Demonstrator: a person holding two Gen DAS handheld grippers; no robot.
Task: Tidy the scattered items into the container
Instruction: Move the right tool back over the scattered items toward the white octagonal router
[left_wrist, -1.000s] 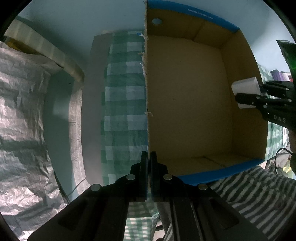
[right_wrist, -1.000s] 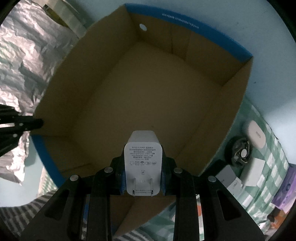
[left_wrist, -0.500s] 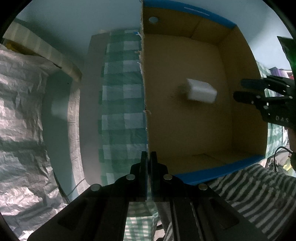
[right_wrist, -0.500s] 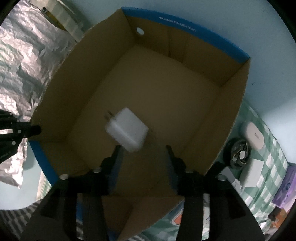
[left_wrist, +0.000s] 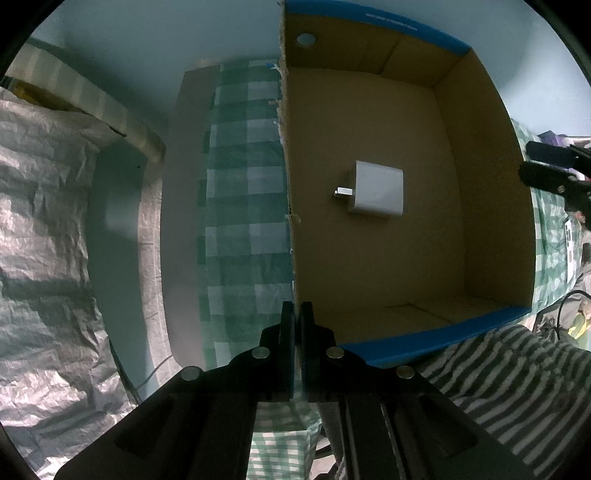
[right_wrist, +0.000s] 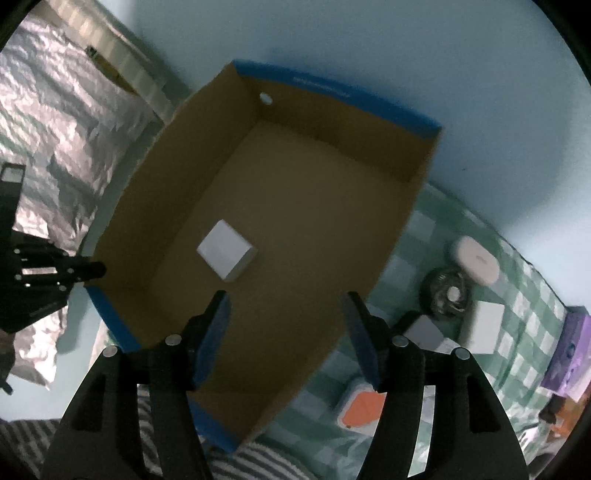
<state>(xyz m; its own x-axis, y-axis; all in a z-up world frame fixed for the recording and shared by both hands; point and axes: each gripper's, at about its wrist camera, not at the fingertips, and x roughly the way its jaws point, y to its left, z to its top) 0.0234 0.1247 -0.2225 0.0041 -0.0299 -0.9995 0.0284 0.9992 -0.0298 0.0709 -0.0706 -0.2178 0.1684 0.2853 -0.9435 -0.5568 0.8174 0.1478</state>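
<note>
An open brown cardboard box with a blue rim stands on a green checked cloth. A white plug charger lies loose on the box floor, its prongs pointing at the left wall. My left gripper points straight down, shut on the top edge of the box's left wall. My right gripper hangs above the box's right side. Its jaws are opening and nothing is between them.
Right of the box on the cloth lie a white oval case, a black round item, a small white box, an orange-and-white item and a purple box. Crinkled silver foil covers the left. Striped fabric lies near me.
My right gripper opened and let go of the white charger, which fell and came to rest on the box floor. That gripper then rose and drew back. The left gripper stayed still.
</note>
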